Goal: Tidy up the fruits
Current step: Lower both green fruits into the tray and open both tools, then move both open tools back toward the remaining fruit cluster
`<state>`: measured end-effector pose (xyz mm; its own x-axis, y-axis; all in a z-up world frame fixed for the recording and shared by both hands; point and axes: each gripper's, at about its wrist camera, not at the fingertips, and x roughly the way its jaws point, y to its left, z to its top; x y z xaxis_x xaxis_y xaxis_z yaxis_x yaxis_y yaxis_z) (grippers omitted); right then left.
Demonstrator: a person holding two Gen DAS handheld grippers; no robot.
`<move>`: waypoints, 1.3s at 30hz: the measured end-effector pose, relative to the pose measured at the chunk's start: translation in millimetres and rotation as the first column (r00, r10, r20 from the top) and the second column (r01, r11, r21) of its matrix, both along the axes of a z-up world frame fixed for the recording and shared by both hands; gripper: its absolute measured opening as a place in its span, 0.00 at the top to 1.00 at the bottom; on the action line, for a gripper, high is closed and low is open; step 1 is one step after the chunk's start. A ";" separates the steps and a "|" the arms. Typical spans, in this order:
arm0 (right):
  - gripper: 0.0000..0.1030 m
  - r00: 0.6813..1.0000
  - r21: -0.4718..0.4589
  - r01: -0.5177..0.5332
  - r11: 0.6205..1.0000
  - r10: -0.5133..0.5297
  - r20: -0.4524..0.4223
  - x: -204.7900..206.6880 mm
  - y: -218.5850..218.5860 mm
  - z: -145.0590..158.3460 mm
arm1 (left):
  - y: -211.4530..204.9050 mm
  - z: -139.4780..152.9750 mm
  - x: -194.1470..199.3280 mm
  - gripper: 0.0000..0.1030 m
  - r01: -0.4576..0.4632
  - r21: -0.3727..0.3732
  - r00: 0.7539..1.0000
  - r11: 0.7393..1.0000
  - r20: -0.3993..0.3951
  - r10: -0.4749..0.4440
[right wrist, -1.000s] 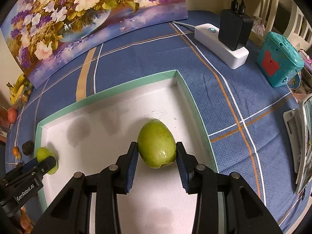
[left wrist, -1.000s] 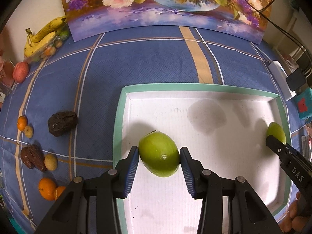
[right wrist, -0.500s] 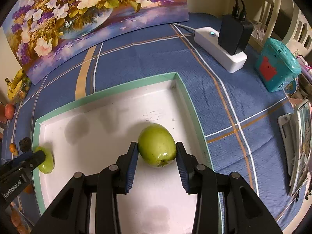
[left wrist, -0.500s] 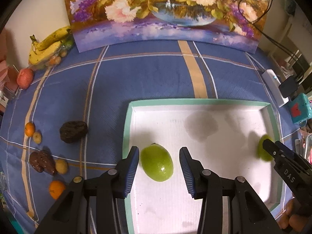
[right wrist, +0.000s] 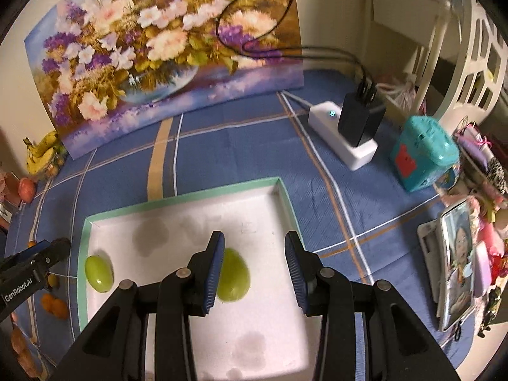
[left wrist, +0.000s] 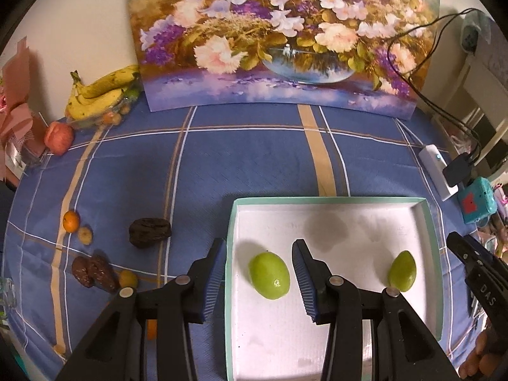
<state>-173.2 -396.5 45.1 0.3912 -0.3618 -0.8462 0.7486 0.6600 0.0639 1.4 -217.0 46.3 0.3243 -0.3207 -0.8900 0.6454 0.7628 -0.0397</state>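
Two green mangoes lie in the white tray with a green rim (left wrist: 230, 254). In the left wrist view, one mango (left wrist: 269, 275) rests near the tray's left wall. My left gripper (left wrist: 258, 277) hangs open above it, and the pads do not touch it. The other mango (left wrist: 402, 271) lies near the right wall, beside the tip of my right gripper (left wrist: 476, 273). In the right wrist view, my right gripper (right wrist: 254, 270) stands open above that mango (right wrist: 235, 274), whose left side is hidden by one finger. The left mango (right wrist: 99, 273) and left gripper (right wrist: 31, 266) show at the left.
Left of the tray on the blue cloth lie bananas (left wrist: 98, 95), a red apple (left wrist: 58, 136), small oranges (left wrist: 70, 220) and dark brown fruits (left wrist: 149, 231). A flower painting (left wrist: 285, 38) stands behind. A power strip (right wrist: 343, 139), a teal box (right wrist: 424, 155) and a phone (right wrist: 457, 263) are at the right.
Both grippers have risen away from the mangoes, which stay lying in the tray and now look smaller. The jaws are as wide apart as before.
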 end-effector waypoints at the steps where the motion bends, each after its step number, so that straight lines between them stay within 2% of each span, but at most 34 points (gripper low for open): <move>1: 0.61 1.000 -0.003 -0.002 1.000 0.002 0.001 0.1 1.0 1.8 | 0.4 0.6 0.6 0.55 -0.003 -0.001 1.000 1.000 0.001 0.003; 8: 0.61 1.000 -0.023 -0.021 1.000 0.021 -0.003 2.7 5.6 7.8 | 4.7 0.5 4.2 0.55 -0.024 0.000 1.000 1.000 -0.001 0.024; 18: 0.61 0.999 -0.009 -0.039 0.999 0.039 -0.024 7.5 7.6 -0.6 | 13.4 -8.0 15.4 0.54 -0.080 0.034 0.997 0.996 0.005 0.080; 19: 0.61 0.999 -0.008 -0.039 0.999 0.039 -0.026 8.0 7.7 -1.2 | 14.2 -9.1 16.7 0.52 -0.086 0.038 0.996 0.996 0.004 0.086; 21: 0.61 0.999 -0.004 -0.041 0.999 0.041 -0.030 9.0 7.9 -2.7 | 16.6 -12.5 20.0 0.39 -0.104 0.051 0.995 0.993 0.007 0.104; 22: 0.61 0.999 0.000 -0.042 0.999 0.042 -0.034 9.9 7.9 -4.1 | 17.3 -13.8 21.0 0.28 -0.112 0.058 0.994 0.992 0.010 0.111; 23: 0.61 0.998 0.003 -0.043 0.999 0.043 -0.038 10.7 8.1 -5.2 | 18.3 -16.1 22.8 0.22 -0.126 0.075 0.992 0.989 0.020 0.125; 24: 0.57 0.998 0.005 -0.046 0.999 0.046 -0.043 11.7 8.2 -6.4 | 19.1 -17.6 23.7 0.20 -0.133 0.087 0.991 0.987 0.028 0.131; 25: 0.45 0.998 0.007 -0.050 0.999 0.050 -0.050 13.0 8.4 -8.1 | 19.8 -19.4 24.6 0.16 -0.138 0.098 0.990 0.986 0.034 0.136; 27: 0.29 0.996 -0.005 -0.059 0.998 0.059 -0.062 15.7 9.7 -11.6 | 22.2 -24.4 28.3 0.11 -0.155 0.116 0.988 0.981 0.036 0.152; 28: 0.27 0.996 -0.010 -0.064 0.998 0.063 -0.065 16.4 10.2 -12.8 | 24.0 -26.6 30.5 0.05 -0.164 0.120 0.986 0.979 0.032 0.161; 30: 0.23 0.995 -0.011 -0.073 0.997 0.072 -0.069 17.7 10.7 -15.5 | 27.8 -30.9 34.8 0.00 -0.187 0.126 0.982 0.974 0.024 0.186; 34: 0.11 0.994 -0.020 -0.084 0.996 0.082 -0.071 20.5 12.0 -21.1 | 34.9 -39.3 40.6 0.00 -0.230 0.154 0.973 0.961 0.032 0.227; 39: 0.10 0.993 -0.029 -0.097 0.995 0.095 -0.075 24.1 14.1 -27.5 | 39.3 -41.9 44.5 0.00 -0.250 0.164 0.968 0.954 0.045 0.246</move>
<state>-149.1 -382.4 17.6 0.3625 -0.3534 -0.8624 0.6837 0.7296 -0.0116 45.9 -177.8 4.4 0.3963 -0.0749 -0.9151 0.4339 0.8936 0.1148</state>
